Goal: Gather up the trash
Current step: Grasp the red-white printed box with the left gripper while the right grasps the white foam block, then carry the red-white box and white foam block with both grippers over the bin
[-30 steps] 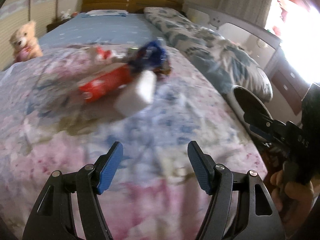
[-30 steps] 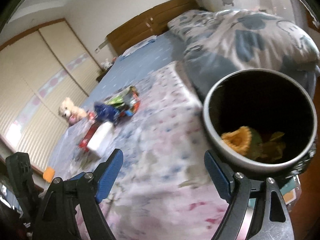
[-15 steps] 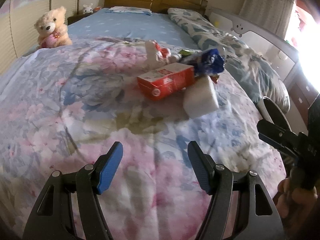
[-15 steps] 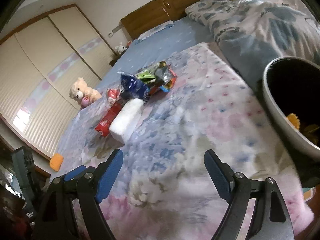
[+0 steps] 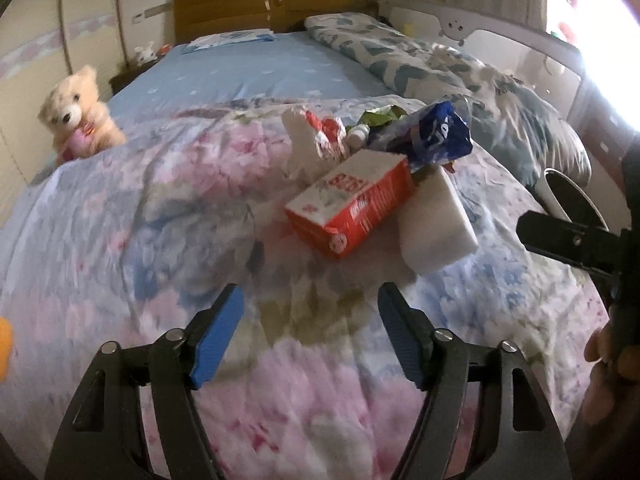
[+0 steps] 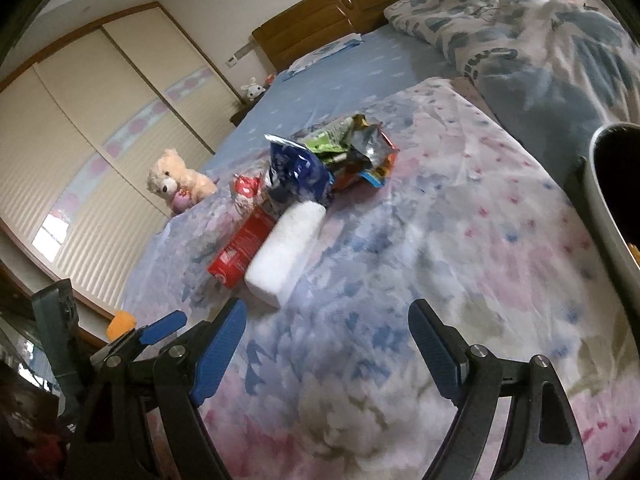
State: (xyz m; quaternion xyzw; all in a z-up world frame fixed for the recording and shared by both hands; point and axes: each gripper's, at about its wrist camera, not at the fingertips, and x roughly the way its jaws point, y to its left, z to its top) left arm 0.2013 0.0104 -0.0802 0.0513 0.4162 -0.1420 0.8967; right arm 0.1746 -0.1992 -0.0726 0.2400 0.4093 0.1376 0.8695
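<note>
Swung away from the bin (image 6: 612, 200), now cut off at the right edge of the right wrist view and no longer showing its contents. Closer to the trash pile: red carton (image 5: 352, 208) and white foam block (image 5: 436, 224) larger and sharper in the left wrist view. Left gripper (image 5: 310, 332) jaws opening wider, nothing between them. Teddy bear (image 5: 80, 120) shifted leftward.

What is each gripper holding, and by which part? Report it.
Nothing is held. The left gripper, jaws opening, and the right gripper, jaws wide apart, have only the bedspread between their fingers; the trash pile lies untouched ahead.
</note>
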